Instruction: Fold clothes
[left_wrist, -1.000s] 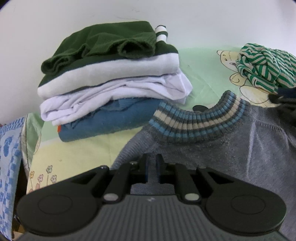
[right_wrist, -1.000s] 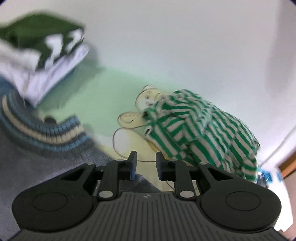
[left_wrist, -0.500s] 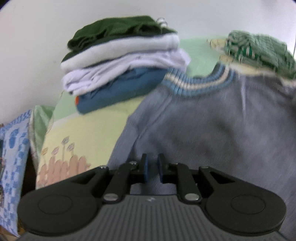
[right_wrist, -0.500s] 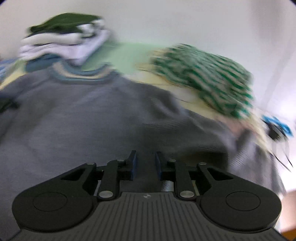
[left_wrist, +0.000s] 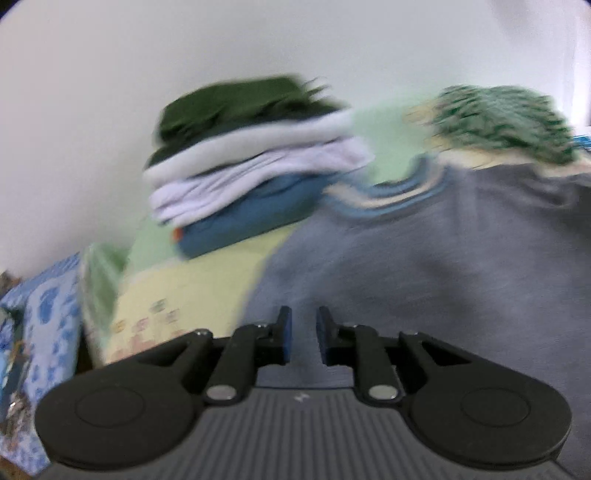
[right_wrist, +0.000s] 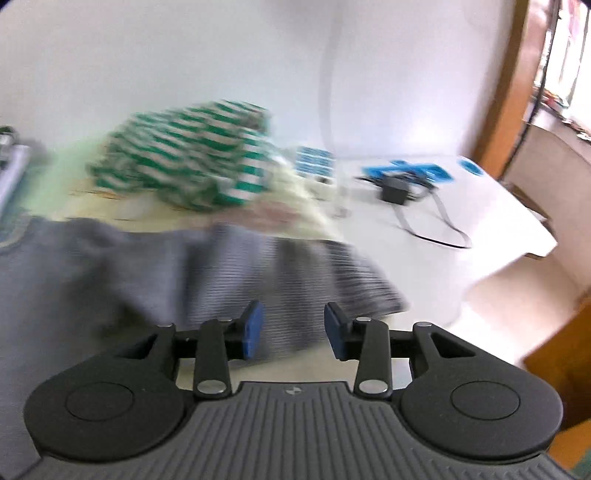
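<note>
Sweater: a grey knit sweater (left_wrist: 424, 266) with a blue-and-cream striped collar lies spread flat on the bed sheet, filling the ground before both claws; its ribbed hem (right_wrist: 314, 273) lies toward the right edge of the bed.
Left claw: the left claw (left_wrist: 303, 334) is over the sweater's body, jaws narrow and easing apart — cloth shows behind the gap, but blur hides whether any is pinched.
Right claw: the right claw (right_wrist: 291, 326) is over the hem, jaws parting, nothing pressed by the blue pads (right_wrist: 253, 328).
Change: a second ago the left claw was close behind the collar and the right faced the striped garment; both now stand back over the sweater, the right gap clearly wider.
Stack: folded clothes (left_wrist: 251, 166) — dark green, white, lilac, blue — sit beyond the collar.
Striped garment: a green-and-white heap (right_wrist: 188, 162) lies unfolded behind the sweater.
Sheet: pale green and yellow cartoon print (left_wrist: 177, 291); no writing readable.
Right view only: a white bench (right_wrist: 461, 206) with a black adapter and cable (right_wrist: 397, 192).
Left view only: a blue patterned cloth (left_wrist: 48, 314).
</note>
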